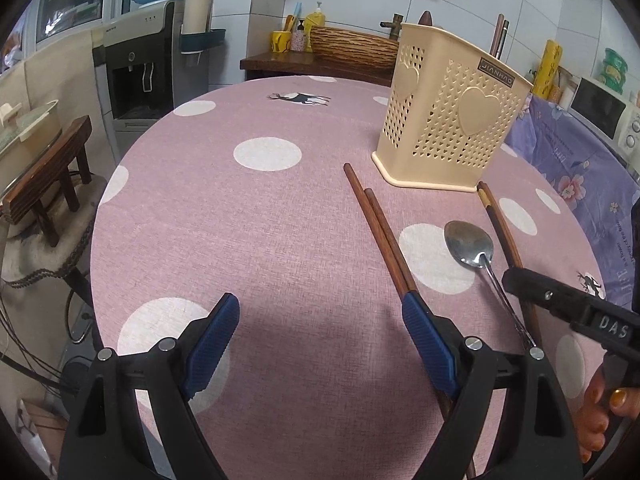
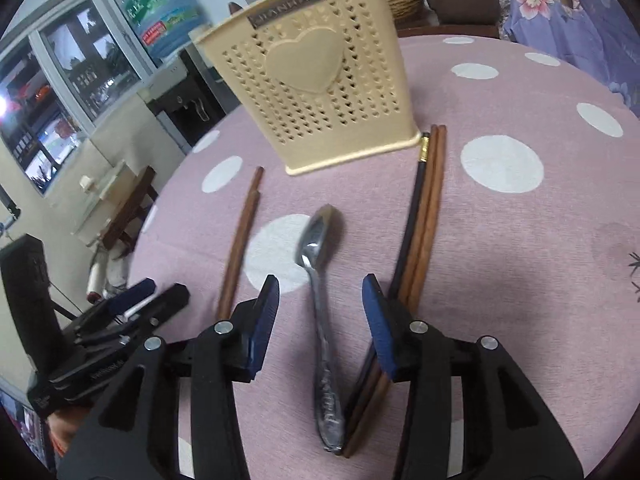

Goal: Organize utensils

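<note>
1. Nearest, in the left wrist view: left gripper (image 1: 320, 322), jaws wide apart, nothing between them, hovering above bare pink tablecloth (image 1: 280, 232) with white dots.
2. Right blue pad (image 1: 430, 340) of that gripper lying over the near end of a brown chopstick pair (image 1: 380, 236); contact with the sticks impossible to judge.
3. Nearest, in the right wrist view: right gripper (image 2: 320, 304), jaws partly apart, set either side of a steel spoon (image 2: 320, 264); pads clear of the handle, spoon flat on the cloth, not held.
4. Spoon bowl pointing away toward the holder, resting on a white dot; handle running back toward the camera between the jaws.
5. Just right of the spoon: second chopstick group (image 2: 424, 216), one black stick with a gold band beside two brown ones, lying flat, far tips just beside the holder's base; touching or not, unclear.
6. Left of the spoon: the brown pair again, flat and near-parallel to it, a little apart.
7. Seen from the left camera at the right edge: black finger of the right gripper over the spoon handle, with a hand (image 1: 600, 408) below it.
8. Farther back: cream perforated holder (image 2: 316, 80) with heart relief, upright on the table, two dark sticks (image 1: 500, 40) already standing inside.
9. Farthest: water dispenser (image 1: 136, 68) with blue bottle, wooden stool (image 1: 52, 168), basket (image 1: 352, 46), microwave (image 1: 604, 110).
</note>
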{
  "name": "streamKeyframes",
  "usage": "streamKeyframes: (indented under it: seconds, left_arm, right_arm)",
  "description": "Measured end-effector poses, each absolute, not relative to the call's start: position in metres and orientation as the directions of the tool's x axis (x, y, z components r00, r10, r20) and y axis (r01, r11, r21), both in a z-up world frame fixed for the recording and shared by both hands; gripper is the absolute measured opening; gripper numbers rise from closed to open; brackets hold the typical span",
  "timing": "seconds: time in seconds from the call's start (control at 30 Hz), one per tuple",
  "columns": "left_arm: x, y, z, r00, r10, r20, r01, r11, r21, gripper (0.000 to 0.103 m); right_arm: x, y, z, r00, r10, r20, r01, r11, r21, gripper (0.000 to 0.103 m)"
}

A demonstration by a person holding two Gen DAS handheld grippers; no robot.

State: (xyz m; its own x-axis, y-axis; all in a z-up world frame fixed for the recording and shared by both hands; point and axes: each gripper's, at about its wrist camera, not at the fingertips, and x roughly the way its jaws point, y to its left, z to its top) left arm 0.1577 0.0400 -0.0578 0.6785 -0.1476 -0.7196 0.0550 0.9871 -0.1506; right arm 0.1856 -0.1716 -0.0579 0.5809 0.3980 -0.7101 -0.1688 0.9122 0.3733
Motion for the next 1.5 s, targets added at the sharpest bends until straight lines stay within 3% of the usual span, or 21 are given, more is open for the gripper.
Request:
streamKeyframes:
  seconds: [0.17, 0.47, 0.63, 0.77, 0.9, 1.1, 1.17, 1.23, 1.3, 1.37, 1.5]
  left_arm:
    - [0.158, 0.038, -0.056, 0.679, -0.159, -0.717, 0.058, 0.985, -0.164, 0.083]
    - [0.156, 0.041, -0.058, 0.675, -0.156, -0.721, 0.048, 0.985, -0.168, 0.083]
    - [0.157, 0.041, -0.061, 0.669, -0.162, -0.726, 0.048, 0.983, -0.176, 0.083]
    - [0.157, 0.040, -0.062, 0.668, -0.168, -0.725, 0.052, 0.982, -0.179, 0.083]
    - [0.157, 0.040, -0.061, 0.669, -0.171, -0.723, 0.052, 0.982, -0.184, 0.083]
    - [0.154, 0.044, -0.059, 0.675, -0.166, -0.719, 0.044, 0.982, -0.186, 0.083]
    - [0.153, 0.046, -0.059, 0.676, -0.162, -0.719, 0.038, 0.982, -0.186, 0.083]
    - [0.154, 0.047, -0.059, 0.676, -0.159, -0.719, 0.034, 0.982, -0.186, 0.083]
    - [0.154, 0.047, -0.059, 0.676, -0.159, -0.719, 0.034, 0.982, -0.185, 0.083]
    - [0.155, 0.045, -0.058, 0.679, -0.156, -0.717, 0.040, 0.984, -0.176, 0.083]
    - [0.157, 0.037, -0.056, 0.683, -0.141, -0.717, 0.051, 0.988, -0.145, 0.083]
  right_arm:
    - [0.190, -0.167, -0.053, 0.588, 0.408, -0.699, -0.222, 0.912, 0.346, 0.042]
    - [0.227, -0.169, -0.067, 0.528, 0.480, -0.701, -0.190, 0.871, 0.453, 0.024]
    - [0.230, -0.163, -0.063, 0.542, 0.472, -0.695, -0.195, 0.875, 0.442, 0.005]
    - [0.215, -0.149, -0.045, 0.633, 0.290, -0.718, -0.164, 0.956, 0.241, 0.004]
    - [0.211, -0.130, -0.043, 0.656, 0.217, -0.723, -0.189, 0.975, 0.120, 0.004]
    - [0.219, -0.119, -0.055, 0.625, 0.259, -0.736, -0.220, 0.963, 0.153, 0.005]
    - [0.220, -0.118, -0.056, 0.617, 0.283, -0.734, -0.230, 0.957, 0.175, 0.009]
    - [0.218, -0.122, -0.054, 0.609, 0.312, -0.729, -0.235, 0.949, 0.210, 0.037]
    - [0.212, -0.128, -0.049, 0.633, 0.307, -0.711, -0.223, 0.951, 0.212, 0.050]
    - [0.206, -0.136, -0.043, 0.654, 0.297, -0.696, -0.214, 0.955, 0.206, 0.051]
    - [0.197, -0.163, -0.036, 0.684, 0.234, -0.690, -0.134, 0.971, 0.197, 0.072]
